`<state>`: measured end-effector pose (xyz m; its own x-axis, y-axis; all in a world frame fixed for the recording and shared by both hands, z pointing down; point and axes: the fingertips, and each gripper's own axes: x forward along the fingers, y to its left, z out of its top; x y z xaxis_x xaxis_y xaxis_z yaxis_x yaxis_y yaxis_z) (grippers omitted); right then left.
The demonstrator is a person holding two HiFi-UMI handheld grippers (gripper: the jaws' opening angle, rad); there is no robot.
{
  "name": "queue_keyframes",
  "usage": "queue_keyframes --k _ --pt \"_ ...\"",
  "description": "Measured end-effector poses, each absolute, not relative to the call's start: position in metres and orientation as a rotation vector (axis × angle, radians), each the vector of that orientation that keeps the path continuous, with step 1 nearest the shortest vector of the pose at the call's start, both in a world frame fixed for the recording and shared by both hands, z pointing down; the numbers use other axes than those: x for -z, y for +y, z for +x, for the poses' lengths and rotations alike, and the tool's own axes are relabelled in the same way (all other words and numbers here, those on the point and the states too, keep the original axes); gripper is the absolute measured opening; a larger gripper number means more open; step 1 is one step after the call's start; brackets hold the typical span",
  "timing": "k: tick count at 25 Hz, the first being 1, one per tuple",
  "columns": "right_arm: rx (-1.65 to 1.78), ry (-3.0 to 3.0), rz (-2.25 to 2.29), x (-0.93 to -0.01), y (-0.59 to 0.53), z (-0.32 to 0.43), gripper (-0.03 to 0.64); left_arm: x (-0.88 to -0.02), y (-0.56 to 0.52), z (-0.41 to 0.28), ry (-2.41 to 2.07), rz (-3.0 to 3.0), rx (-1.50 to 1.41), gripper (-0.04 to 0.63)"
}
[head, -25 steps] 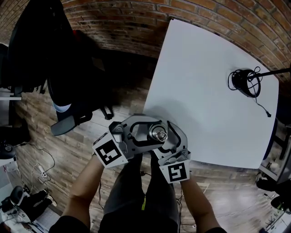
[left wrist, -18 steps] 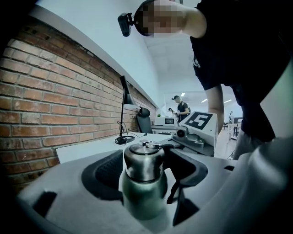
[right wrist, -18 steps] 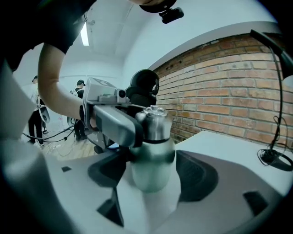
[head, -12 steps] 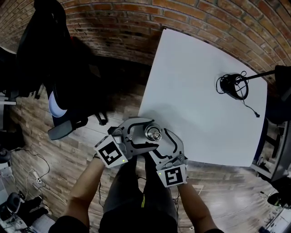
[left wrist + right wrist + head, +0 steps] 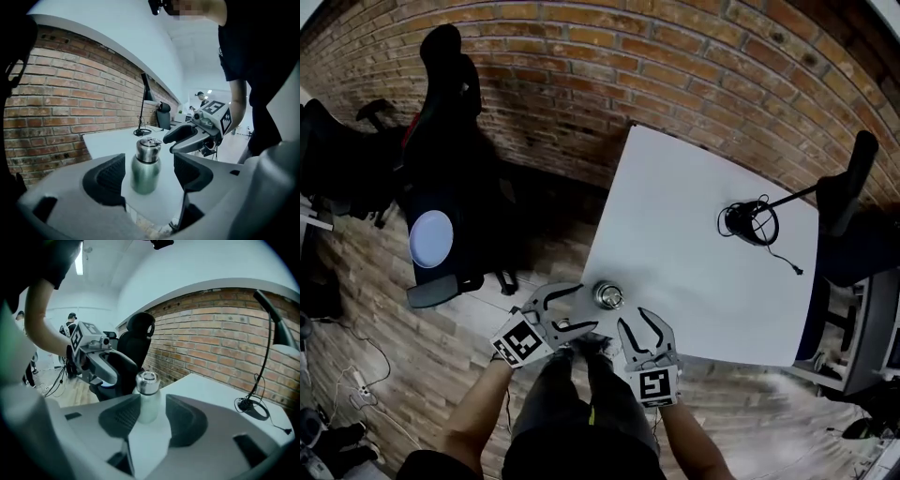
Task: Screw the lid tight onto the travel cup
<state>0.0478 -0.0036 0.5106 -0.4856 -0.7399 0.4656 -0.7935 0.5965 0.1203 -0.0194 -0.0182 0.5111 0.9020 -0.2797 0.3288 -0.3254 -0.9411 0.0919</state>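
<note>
The steel travel cup (image 5: 607, 295) stands upright on the white table (image 5: 703, 253) near its front left corner, with its silver lid (image 5: 148, 149) on top. My left gripper (image 5: 586, 307) is open, just short of the cup on its left, and its pads do not touch it. My right gripper (image 5: 636, 321) sits back and to the right of the cup; its jaws are closing with nothing between them. In the left gripper view the cup (image 5: 146, 165) stands beyond the left gripper (image 5: 149, 180). In the right gripper view the cup (image 5: 148, 399) stands beyond the right gripper (image 5: 152, 420).
A black lamp base with a coiled cable (image 5: 748, 223) sits at the table's far right. A black office chair (image 5: 441, 187) stands left of the table by the brick wall (image 5: 675, 66). The cup is close to the table's front edge, above the wooden floor (image 5: 384, 319).
Both grippers have drawn back from the cup, which now stands free on the table. The right jaws are narrower than before. The head view has pulled back.
</note>
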Motion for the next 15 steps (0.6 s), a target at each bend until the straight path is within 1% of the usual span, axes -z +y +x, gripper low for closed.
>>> queue_keyframes --k 1,3,5,6,8,10,15 --pt "-0.161 -2.340 1.245 -0.506 -0.003 0.051 0.169 -0.511 -0.017 -0.023 -0.497 2.896 -0.480 0.330" --pt "-0.169 -2.309 1.296 -0.500 -0.003 0.060 0.118 -0.511 -0.015 -0.029 -0.540 2.863 -0.503 0.314" --pt "-0.165 -2.285 1.345 -0.493 -0.004 0.069 0.032 -0.506 -0.013 -0.031 -0.560 2.861 -0.515 0.212" --pt "-0.167 -2.283 1.364 -0.489 -0.006 0.073 0.021 -0.502 -0.013 -0.031 -0.569 2.866 -0.507 0.179" --pt "-0.181 -2.296 1.394 -0.480 -0.009 0.077 0.014 -0.491 -0.017 -0.032 -0.604 2.871 -0.472 0.100" --pt "-0.201 -2.319 1.424 -0.467 -0.011 0.078 0.014 -0.478 -0.024 -0.034 -0.661 2.876 -0.432 0.056" --pt "-0.162 -2.350 1.470 -0.432 -0.010 0.092 0.014 -0.442 -0.040 -0.042 -0.830 2.829 -0.348 0.026"
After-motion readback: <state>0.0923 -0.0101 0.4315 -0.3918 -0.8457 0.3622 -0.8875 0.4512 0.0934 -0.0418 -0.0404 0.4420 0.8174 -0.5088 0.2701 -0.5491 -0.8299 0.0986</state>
